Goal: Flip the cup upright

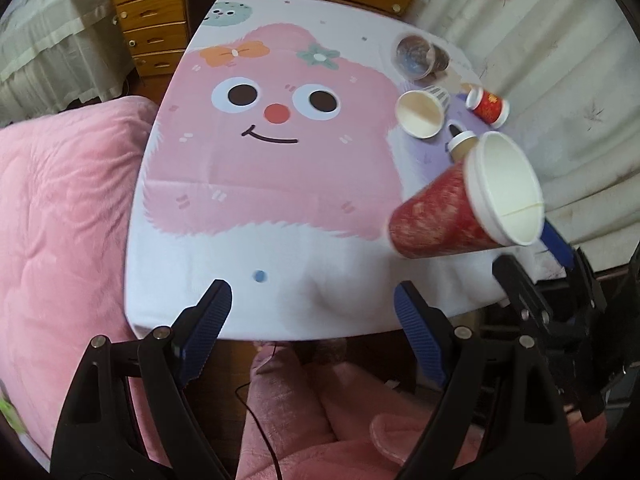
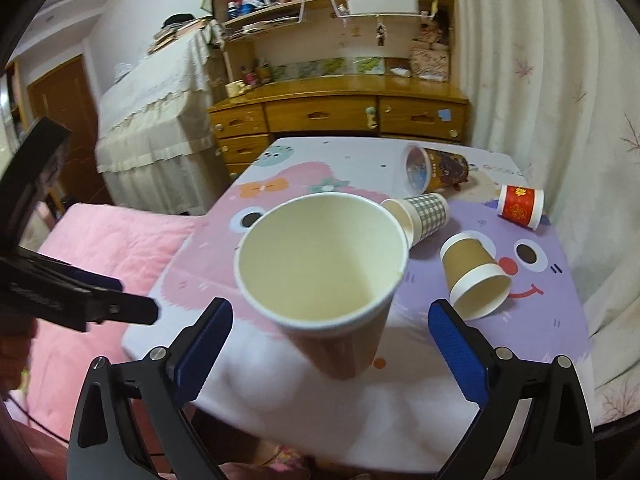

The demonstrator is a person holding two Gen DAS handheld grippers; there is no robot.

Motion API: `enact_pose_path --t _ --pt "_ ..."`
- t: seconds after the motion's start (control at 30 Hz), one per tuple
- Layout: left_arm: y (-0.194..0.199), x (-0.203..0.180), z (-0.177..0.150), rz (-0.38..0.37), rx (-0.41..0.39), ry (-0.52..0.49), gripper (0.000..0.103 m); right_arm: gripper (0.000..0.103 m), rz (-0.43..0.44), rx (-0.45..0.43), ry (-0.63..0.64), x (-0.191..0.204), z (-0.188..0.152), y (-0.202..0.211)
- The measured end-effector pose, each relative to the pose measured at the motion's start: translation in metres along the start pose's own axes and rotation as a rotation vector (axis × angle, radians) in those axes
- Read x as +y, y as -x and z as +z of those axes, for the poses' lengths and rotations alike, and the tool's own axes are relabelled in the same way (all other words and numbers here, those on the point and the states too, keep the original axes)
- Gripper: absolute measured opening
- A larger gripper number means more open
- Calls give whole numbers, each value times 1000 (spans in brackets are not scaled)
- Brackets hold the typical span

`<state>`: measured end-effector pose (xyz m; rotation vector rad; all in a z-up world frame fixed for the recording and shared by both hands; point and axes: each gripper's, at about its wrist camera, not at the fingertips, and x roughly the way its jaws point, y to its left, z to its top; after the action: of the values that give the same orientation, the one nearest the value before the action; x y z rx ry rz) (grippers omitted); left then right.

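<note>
A red paper cup (image 1: pixel 448 212) with a white inside is near the table's front right, tilted with its mouth up and to the right. In the right wrist view the cup (image 2: pixel 324 264) sits between and just beyond my right gripper's (image 2: pixel 332 340) wide-open fingers, which do not touch it. The right gripper (image 1: pixel 560 264) shows at the cup's right in the left wrist view. My left gripper (image 1: pixel 312 320) is open and empty over the table's front edge.
Several other paper cups lie on their sides at the table's right: a dark patterned one (image 2: pixel 436 168), a checked one (image 2: pixel 424 216), a brown one (image 2: pixel 476 276), a red one (image 2: pixel 520 206). A pink bed (image 1: pixel 60 240) lies left; a curtain (image 2: pixel 560 100) hangs right; wooden drawers (image 2: pixel 320 116) stand behind.
</note>
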<state>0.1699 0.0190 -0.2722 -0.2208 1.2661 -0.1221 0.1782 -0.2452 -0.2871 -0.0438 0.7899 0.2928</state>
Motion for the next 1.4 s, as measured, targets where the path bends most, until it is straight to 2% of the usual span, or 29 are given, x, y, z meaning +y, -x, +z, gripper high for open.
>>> enact_pose_path --t 0.17,0.3,0.47,0.53,0.63,0.73,0.83,0.93,1.2,1.4 --pt "16 -21 -20 26 -88 63 82 103 36 44 -21 -13 -5 41" --pt "31 -43 -40 -4 -138 65 82 103 -10 149 -65 -34 -13 68" --pt "51 -73 -62 20 -127 22 82 103 10 246 -198 -61 -29 115" --pt "70 -83 -64 23 -157 19 82 103 36 267 -284 -74 -33 140" --pt "103 -94 -60 20 -243 4 82 103 112 263 -425 -91 -31 175" --pt "134 -110 -51 2 -310 -13 82 103 129 265 -456 -93 -20 201" --pt "155 -125 -47 -16 -348 -40 82 103 98 252 -429 -87 -6 225" --pt "170 -140 -53 -13 -409 -69 82 103 37 182 -369 -74 5 250" --pt "180 -162 -86 127 -492 -120 82 103 -60 20 -233 -41 9 295" --pt "174 -154 -102 208 -529 -63 82 102 -54 11 -236 -28 1 305"
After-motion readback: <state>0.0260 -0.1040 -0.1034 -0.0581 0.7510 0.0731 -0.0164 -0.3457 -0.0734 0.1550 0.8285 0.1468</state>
